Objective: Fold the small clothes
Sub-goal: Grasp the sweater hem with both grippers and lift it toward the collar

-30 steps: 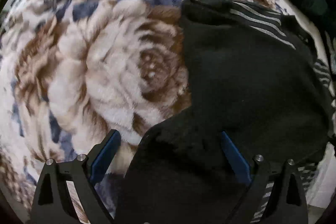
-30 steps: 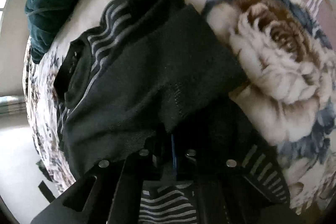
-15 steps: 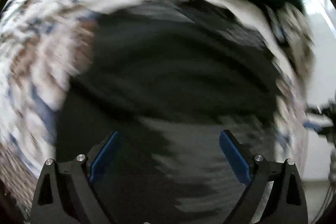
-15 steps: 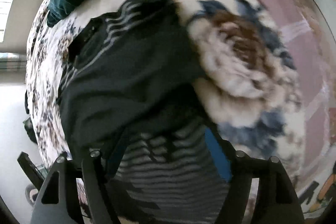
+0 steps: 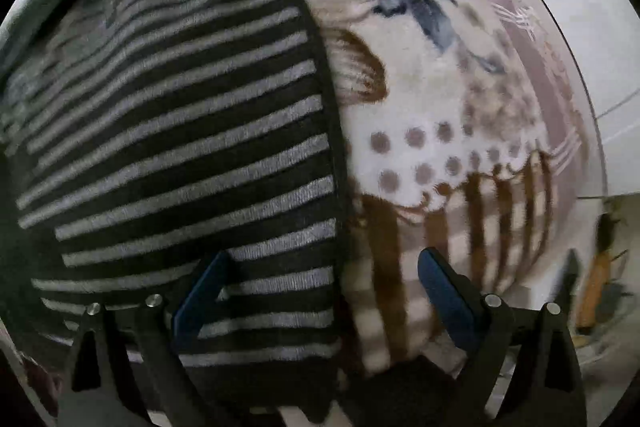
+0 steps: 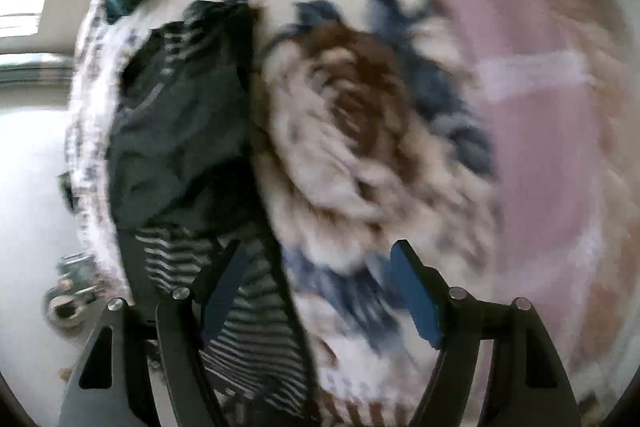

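Both tools point(image 5: 320, 291) point(image 6: 320, 287) apparently wide open, empty

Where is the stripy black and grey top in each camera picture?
Left wrist view: the black and grey striped knit garment fills the left half, its edge running down the middle.
Right wrist view: the same garment lies left of centre, folded dark side up, stripes showing at the bottom.
Shared landmark: the fluffy cream blanket with brown and blue flowers, right of the garment in both.

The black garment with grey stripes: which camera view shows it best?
The left wrist view: the black garment with grey stripes fills its left half, sharp. The right wrist view shows it blurred, mostly plain dark fabric, stripes only at the bottom.
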`<state>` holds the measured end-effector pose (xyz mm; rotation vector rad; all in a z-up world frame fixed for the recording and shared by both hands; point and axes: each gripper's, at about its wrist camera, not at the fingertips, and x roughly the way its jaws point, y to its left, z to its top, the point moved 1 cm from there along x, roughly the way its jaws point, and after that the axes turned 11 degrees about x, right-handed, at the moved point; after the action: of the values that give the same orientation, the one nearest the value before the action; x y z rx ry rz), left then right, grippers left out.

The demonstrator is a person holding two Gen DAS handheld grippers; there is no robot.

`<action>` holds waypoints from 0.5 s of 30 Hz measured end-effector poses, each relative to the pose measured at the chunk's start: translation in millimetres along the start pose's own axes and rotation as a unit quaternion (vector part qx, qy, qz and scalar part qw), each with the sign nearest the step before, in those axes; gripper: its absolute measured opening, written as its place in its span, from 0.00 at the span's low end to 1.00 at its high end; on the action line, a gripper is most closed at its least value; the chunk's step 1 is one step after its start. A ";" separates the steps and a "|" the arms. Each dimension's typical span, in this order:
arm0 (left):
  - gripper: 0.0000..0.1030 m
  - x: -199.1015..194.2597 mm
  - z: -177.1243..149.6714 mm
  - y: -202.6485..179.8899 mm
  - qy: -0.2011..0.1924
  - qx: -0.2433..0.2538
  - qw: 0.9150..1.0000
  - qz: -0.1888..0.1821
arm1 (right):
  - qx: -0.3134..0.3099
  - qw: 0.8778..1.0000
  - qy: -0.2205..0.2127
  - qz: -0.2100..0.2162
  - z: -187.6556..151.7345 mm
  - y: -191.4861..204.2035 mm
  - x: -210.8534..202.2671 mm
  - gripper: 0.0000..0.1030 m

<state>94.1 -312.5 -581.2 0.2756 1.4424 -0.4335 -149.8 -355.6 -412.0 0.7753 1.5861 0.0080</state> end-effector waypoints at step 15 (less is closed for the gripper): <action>0.04 -59.5 -19.6 25.2 -0.115 -0.023 0.993 0.005 | -0.012 0.996 -0.002 0.084 132.4 83.5 88.2 0.14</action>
<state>83.6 -274.3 -526.4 0.1885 1.2233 -0.4103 9.4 -305.8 -478.7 0.8868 1.5099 0.1474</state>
